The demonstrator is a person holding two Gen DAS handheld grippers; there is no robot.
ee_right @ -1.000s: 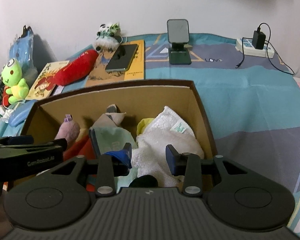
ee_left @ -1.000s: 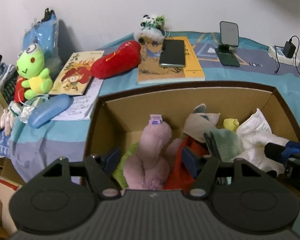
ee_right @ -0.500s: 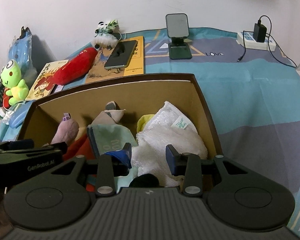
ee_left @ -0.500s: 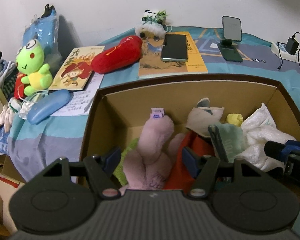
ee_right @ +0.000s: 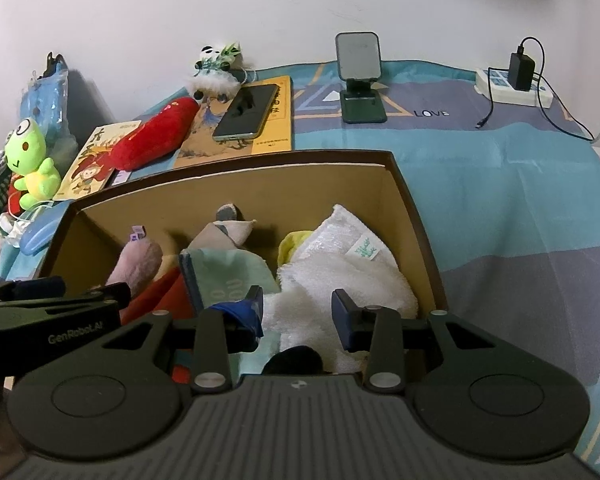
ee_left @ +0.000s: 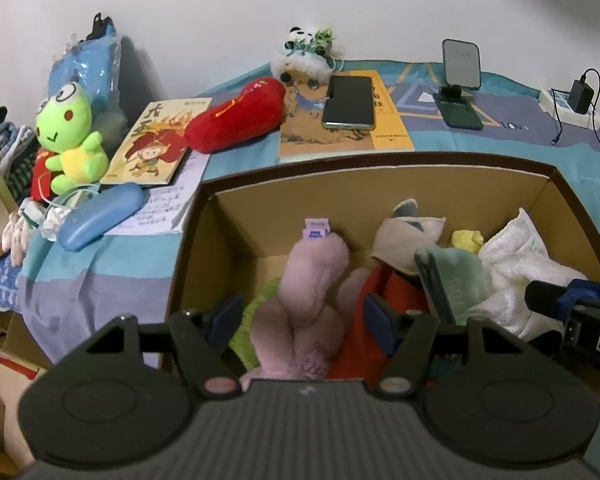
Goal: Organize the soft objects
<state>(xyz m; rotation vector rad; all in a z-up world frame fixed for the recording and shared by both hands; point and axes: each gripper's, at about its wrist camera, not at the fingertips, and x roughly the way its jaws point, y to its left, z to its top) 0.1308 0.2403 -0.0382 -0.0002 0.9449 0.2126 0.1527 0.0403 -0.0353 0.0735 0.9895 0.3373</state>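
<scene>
1. Left claw [ee_left: 304, 316] is spread wide over the near end of the cardboard box [ee_left: 380, 184], its jaws standing either side of the pink plush [ee_left: 308, 292] without pinching it.
2. Right claw [ee_right: 298, 312] is also parted, about halfway, holding nothing; the white towel [ee_right: 340, 276] lies in the gap between its jaws.
3. Pink plush lies in the box's left half, its long axis running from the left claw toward the far wall, the tagged end pointing away.
4. Beside it to the right sit a red item [ee_left: 364, 320], a grey plush [ee_left: 408, 236], a folded teal cloth [ee_right: 228, 272] and a yellow piece [ee_left: 466, 240], then the towel against the right wall.
5. Outside the box, a red plush [ee_left: 232, 120] lies slanted across a book on the bed, and a green frog toy [ee_left: 68, 136] sits upright at the far left.
</scene>
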